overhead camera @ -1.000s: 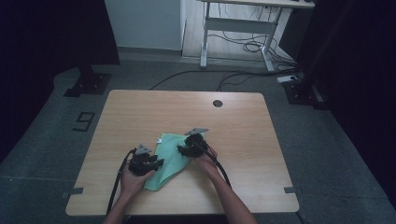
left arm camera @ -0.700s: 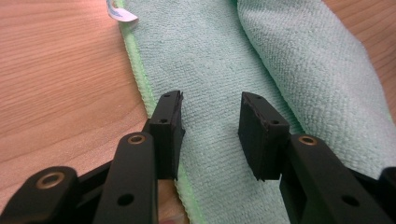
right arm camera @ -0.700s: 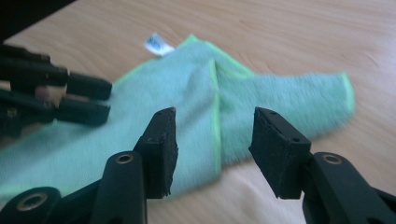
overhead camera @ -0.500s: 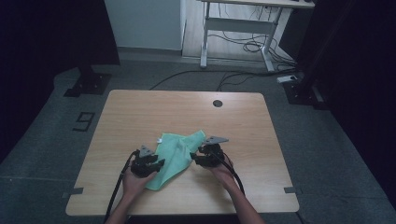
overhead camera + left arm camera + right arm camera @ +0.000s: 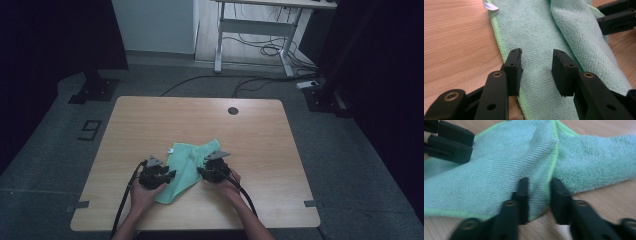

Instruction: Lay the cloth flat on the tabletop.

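A mint-green cloth (image 5: 186, 162) lies rumpled on the wooden table (image 5: 150, 120), with a raised fold along its right part (image 5: 584, 35). A white label (image 5: 489, 5) sticks out at a far corner. My left gripper (image 5: 166, 174) rests at the cloth's left edge; its jaws stand open (image 5: 536, 53) over the flat cloth, gripping nothing. My right gripper (image 5: 202, 173) is at the cloth's right side. Its jaws are apart (image 5: 540, 182), and the cloth's bright hem (image 5: 554, 157) runs down between them. The view there is blurred.
Bare table stretches beyond and to both sides of the cloth. A round cable hole (image 5: 232, 110) sits near the far edge. Cables trail from both grippers over the near edge. Beyond the table, a desk frame (image 5: 250, 30) stands on the grey floor.
My right gripper came back from the cloth's far right corner toward the near edge, swinging right and then left. The cloth's right part now shows a pointed flap. The left gripper stayed put.
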Tool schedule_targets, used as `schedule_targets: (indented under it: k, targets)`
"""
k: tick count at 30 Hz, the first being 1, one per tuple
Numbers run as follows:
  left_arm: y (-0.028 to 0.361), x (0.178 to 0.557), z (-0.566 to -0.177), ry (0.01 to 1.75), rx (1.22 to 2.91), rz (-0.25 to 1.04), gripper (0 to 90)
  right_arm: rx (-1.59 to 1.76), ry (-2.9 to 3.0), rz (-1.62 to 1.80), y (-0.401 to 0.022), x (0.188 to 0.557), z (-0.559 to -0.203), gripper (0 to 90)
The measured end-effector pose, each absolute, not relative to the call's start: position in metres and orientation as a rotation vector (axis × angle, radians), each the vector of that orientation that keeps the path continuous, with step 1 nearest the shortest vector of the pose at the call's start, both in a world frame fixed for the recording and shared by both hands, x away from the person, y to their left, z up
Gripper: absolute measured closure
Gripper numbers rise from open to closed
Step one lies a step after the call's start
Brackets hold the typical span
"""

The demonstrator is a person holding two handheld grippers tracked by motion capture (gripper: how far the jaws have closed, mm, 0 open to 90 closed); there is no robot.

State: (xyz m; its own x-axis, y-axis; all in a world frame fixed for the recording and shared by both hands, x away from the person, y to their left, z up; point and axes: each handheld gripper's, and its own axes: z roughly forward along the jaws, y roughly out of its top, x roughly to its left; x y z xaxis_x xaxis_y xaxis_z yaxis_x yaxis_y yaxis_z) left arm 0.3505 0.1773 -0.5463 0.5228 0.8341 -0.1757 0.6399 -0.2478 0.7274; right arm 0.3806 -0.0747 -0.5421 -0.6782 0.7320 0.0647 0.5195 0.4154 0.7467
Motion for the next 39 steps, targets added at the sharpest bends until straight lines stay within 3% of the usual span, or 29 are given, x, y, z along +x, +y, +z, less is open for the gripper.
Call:
schedule_targets:
  k: [2, 9, 33, 39]
  targets:
    - [0.177, 0.35, -0.546, 1.201, 1.982, 0.316, 60.3, 1.064, 2.405, 1.116, -0.075, 0.379, -0.54, 80.4]
    - [0.177, 0.35, -0.546, 1.201, 1.984, 0.319, 60.5, 1.087, 2.41, 1.155, -0.089, 0.374, -0.538, 85.2]
    - [0.176, 0.339, -0.546, 1.23, 1.96, 0.316, 60.0, 1.276, 2.302, 1.206, -0.188, 0.309, -0.547, 84.1]
    - [0.174, 0.334, -0.546, 1.222, 1.965, 0.316, 57.1, 1.259, 2.313, 1.196, -0.189, 0.29, -0.549, 77.3]
